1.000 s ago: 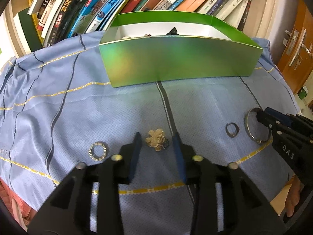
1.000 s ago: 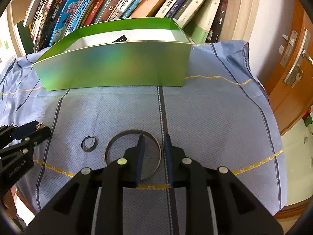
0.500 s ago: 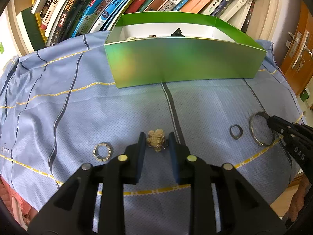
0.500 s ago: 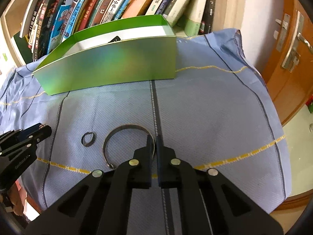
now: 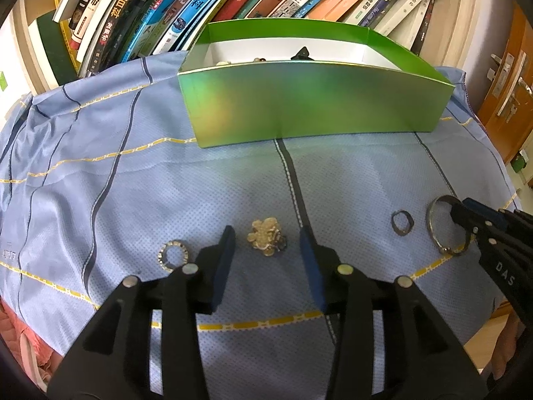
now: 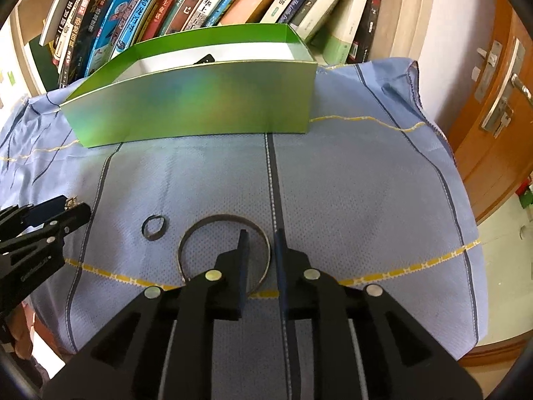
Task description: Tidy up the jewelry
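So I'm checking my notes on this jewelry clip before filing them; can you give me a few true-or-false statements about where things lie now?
1. The gold flower brooch lies between the open fingers of the left gripper. True.
2. The beaded ring is inside the green box. False: it lies on the blue cloth.
3. The right gripper straddles the rim of the metal bangle. True.
4. The small dark ring hangs from the bangle. False: it lies apart, on the cloth.

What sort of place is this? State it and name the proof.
Probably a room in a home, perhaps a study: a bookshelf packed with leaning books behind the table, a blue cloth as tablecloth, and a wooden door with a lever handle on the right.
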Motion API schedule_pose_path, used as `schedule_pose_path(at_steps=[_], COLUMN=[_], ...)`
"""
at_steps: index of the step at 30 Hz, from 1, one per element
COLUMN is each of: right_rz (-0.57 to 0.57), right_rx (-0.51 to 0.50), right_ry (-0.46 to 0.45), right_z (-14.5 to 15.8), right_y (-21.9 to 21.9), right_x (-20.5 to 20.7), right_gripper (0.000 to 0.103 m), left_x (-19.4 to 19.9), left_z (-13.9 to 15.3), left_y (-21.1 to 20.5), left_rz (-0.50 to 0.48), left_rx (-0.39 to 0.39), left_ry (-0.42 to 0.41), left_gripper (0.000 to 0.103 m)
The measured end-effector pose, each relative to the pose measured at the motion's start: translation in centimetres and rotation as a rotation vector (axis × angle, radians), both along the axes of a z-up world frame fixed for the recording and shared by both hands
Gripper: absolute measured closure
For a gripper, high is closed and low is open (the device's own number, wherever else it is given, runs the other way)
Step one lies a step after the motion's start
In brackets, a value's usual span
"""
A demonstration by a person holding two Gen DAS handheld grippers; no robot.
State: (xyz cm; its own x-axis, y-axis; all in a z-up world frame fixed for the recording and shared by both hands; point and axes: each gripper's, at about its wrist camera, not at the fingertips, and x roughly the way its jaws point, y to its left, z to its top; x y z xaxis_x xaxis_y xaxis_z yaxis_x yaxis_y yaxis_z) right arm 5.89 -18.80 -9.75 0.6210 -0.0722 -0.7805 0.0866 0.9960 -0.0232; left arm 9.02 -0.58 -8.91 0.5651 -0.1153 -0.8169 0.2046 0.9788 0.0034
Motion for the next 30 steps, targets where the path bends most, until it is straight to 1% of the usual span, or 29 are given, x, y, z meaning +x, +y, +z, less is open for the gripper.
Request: schedule_pose_path(at_steps=[8,9,11,13,16,19,23,24,26,27,29,30], right_rz=[-0.004,-0.006,-0.017,-0.03,-0.03,-0.029,-0.027,-0.021,-0.007,-0.004,0.006,0.013], right_rx=[-0.028,-0.036,-0.05,-0.047,-0.031,-0.037,-0.018,-0.01,0.003,0.0,-0.006,-0.005], right_ry=[-0.009,-0.01,-0.014,-0.019,-0.019,-0.024,-0.03,-0.031,-0.032,-0.033,-0.035,-0.036], right_z=[0.01,0.0,-0.05,-0.09,-0.11,-0.13,-0.16,-0.16,-0.14,-0.12,-0.09,-0.09], right_y=[0.35,0.38,0.32,-0.01,-0.33,-0.28,-0.39,-0.4,-0.25,-0.07,0.26,0.4], right_x=[0.4,0.44,0.49,0.56,0.53,0.46,0.41,0.38,0.34,0.33,0.33,0.31], right_gripper=[0.086,0.085,0.072,0.067,0.067,0.067,0.068,0.07,0.078,0.08,0.087,0.088], left_x=[0.14,0.14,0.16,0.17,0.15,0.14,0.07,-0.01,-0.07,-0.1,-0.17,-0.17], left_z=[0.0,-0.01,-0.03,-0.05,-0.09,-0.11,-0.14,-0.17,-0.14,-0.14,-0.13,-0.14], left_y=[-0.15,-0.13,-0.17,-0.18,-0.15,-0.14,-0.13,-0.06,-0.15,-0.23,-0.45,-0.54], left_rz=[0.001,0.001,0.002,0.002,0.003,0.004,0.005,0.004,-0.003,-0.005,-0.018,-0.018], left_rx=[-0.001,-0.002,-0.001,0.0,-0.001,0.0,-0.001,-0.003,-0.005,-0.004,-0.004,0.001], left_ry=[-0.002,-0.002,-0.004,-0.006,-0.008,-0.01,-0.014,-0.014,-0.015,-0.016,-0.017,-0.019], left_gripper=[0.062,0.062,0.062,0.062,0.062,0.062,0.063,0.066,0.072,0.075,0.079,0.079])
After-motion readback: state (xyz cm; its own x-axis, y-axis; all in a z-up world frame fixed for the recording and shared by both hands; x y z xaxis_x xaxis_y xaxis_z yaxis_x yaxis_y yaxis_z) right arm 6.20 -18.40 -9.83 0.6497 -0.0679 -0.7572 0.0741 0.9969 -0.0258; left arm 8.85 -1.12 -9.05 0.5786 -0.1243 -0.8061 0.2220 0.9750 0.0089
